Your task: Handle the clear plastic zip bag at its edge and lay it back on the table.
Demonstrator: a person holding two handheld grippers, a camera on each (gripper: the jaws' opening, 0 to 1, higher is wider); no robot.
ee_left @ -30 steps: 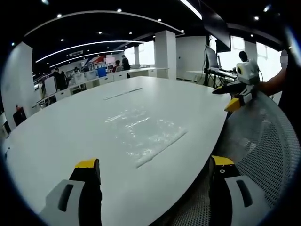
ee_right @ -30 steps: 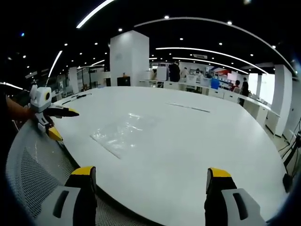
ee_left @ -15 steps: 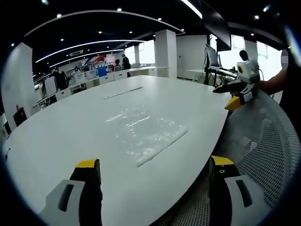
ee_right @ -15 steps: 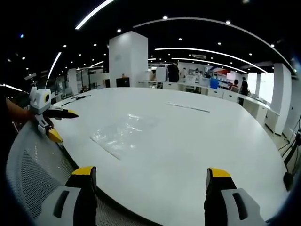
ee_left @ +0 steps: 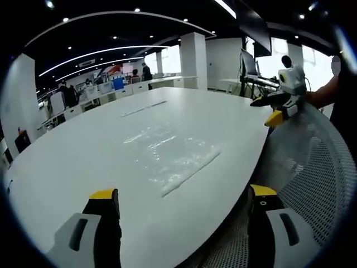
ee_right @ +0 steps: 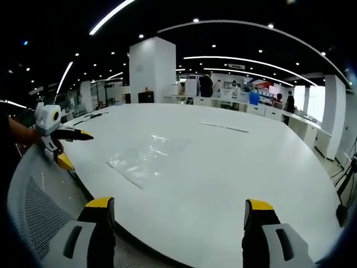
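Note:
The clear plastic zip bag (ee_left: 170, 159) lies flat on the big white oval table (ee_left: 78, 151), its zip strip toward the near edge; the same bag (ee_right: 146, 155) shows in the right gripper view. My left gripper (ee_left: 181, 202) hangs open over the table's near edge, short of the bag, nothing between its yellow-tipped jaws. My right gripper (ee_right: 173, 209) is open too, near the table edge, clear of the bag. The right gripper (ee_left: 271, 109) appears at the right of the left gripper view, and the left gripper (ee_right: 71, 146) at the left of the right gripper view, both open.
A grey mesh chair back (ee_left: 312, 178) stands by the table edge under both grippers; the same mesh (ee_right: 39, 201) shows in the right gripper view. A thin strip (ee_right: 222, 127) lies farther out on the table. Desks, a white pillar (ee_right: 152, 70) and people stand beyond.
The left gripper view has shifted slightly; the right gripper sits a little higher in it. The bag has not moved and both grippers stay open.

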